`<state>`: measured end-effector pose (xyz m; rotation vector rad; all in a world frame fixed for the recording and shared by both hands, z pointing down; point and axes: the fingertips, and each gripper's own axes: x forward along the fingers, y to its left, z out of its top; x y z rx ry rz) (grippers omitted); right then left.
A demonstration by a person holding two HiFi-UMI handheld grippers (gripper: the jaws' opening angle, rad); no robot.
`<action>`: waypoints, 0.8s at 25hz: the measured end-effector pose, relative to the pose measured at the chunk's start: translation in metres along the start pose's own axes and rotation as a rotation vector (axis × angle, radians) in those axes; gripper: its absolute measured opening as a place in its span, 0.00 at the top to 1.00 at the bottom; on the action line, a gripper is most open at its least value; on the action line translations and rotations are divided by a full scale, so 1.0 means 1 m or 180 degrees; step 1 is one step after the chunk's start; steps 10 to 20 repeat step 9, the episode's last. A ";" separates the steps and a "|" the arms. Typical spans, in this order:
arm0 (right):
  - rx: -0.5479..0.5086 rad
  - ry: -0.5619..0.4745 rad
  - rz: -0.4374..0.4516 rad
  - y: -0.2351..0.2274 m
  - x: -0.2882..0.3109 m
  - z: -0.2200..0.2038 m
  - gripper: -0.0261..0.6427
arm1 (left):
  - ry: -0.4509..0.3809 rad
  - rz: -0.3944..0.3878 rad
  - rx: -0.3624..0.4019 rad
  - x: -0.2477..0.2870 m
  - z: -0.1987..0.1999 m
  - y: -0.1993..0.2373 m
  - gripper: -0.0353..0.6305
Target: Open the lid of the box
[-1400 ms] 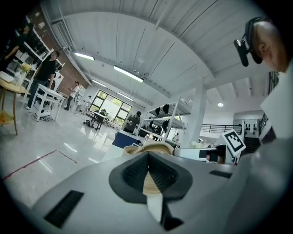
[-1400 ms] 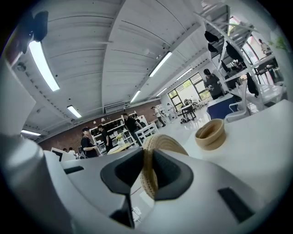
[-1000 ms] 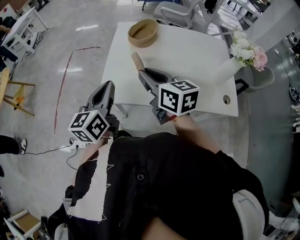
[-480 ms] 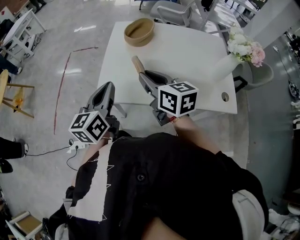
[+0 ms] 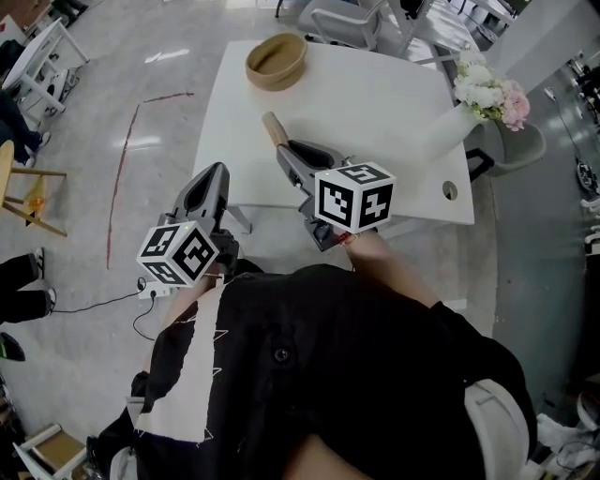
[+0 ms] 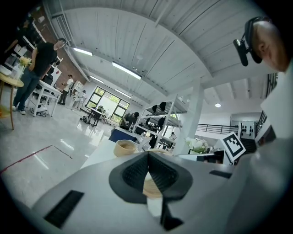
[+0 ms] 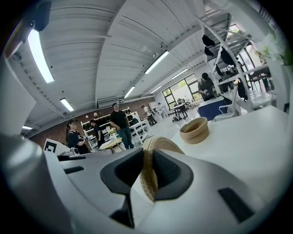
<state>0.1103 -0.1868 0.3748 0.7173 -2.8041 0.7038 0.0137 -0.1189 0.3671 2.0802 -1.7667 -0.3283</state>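
A round tan box (image 5: 276,61) stands open at the far left of the white table (image 5: 375,103). It also shows in the right gripper view (image 7: 194,130) and the left gripper view (image 6: 124,147). My right gripper (image 5: 284,150) is over the table's near left part, shut on the tan lid (image 5: 273,128). The lid (image 7: 158,142) stands on edge between the pads and sticks out past the right gripper's (image 7: 149,178) tips. My left gripper (image 5: 217,173) hangs off the table's near left corner. In its own view the left gripper (image 6: 148,164) is shut with nothing in it.
A white vase of pale flowers (image 5: 487,97) stands at the table's right edge, near a round hole (image 5: 450,191) in the top. Chairs (image 5: 342,21) stand behind the table. A red line (image 5: 127,150) marks the floor on the left. People (image 7: 120,122) stand far off.
The head view has shifted slightly, so the box sits a little higher and further left in it. Both grippers and the lid keep their places.
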 end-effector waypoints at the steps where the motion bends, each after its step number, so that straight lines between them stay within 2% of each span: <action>1: 0.0001 0.0000 -0.0003 0.000 0.000 0.000 0.85 | 0.0003 -0.0003 -0.0004 0.000 0.000 0.000 0.93; 20: -0.0020 -0.0017 -0.0045 0.001 -0.001 -0.001 0.85 | 0.0006 -0.0017 -0.0009 -0.002 -0.001 0.001 0.93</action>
